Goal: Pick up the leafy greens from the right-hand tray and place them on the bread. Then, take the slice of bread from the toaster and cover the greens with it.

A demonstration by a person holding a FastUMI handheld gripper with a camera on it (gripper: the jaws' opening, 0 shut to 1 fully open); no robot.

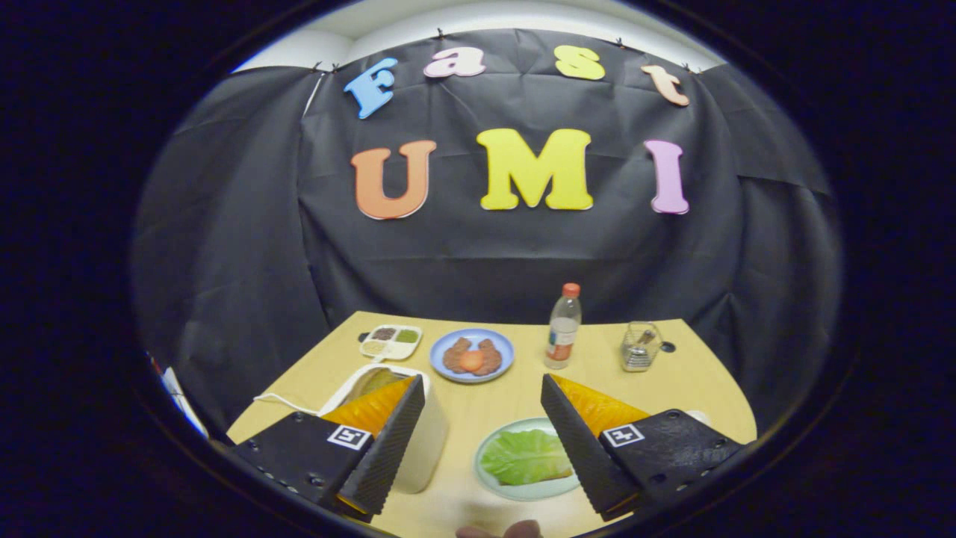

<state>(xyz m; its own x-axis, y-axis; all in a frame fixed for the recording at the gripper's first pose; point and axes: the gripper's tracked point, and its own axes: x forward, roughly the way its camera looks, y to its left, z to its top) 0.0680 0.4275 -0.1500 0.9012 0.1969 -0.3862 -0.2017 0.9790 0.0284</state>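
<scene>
My gripper (482, 385) is open above the yellow table, with nothing between its fingers. Between and below the fingers, a leafy green (523, 454) lies on a pale green plate (523, 491). A brownish edge, which looks like bread (559, 472), shows under the leaf beside the right finger. A white toaster (427, 441) stands behind the left finger, which hides part of it. A slice of bread (371, 381) sticks up from the toaster's slot.
Beyond the fingers stand a blue plate (502, 368) with meat and a tomato slice, a bottle (563, 329) with an orange cap, a wire basket (639, 347) and a small divided dish (390, 341). The toaster's cord (280, 401) trails left. A person's fingertips (500, 531) show nearest me.
</scene>
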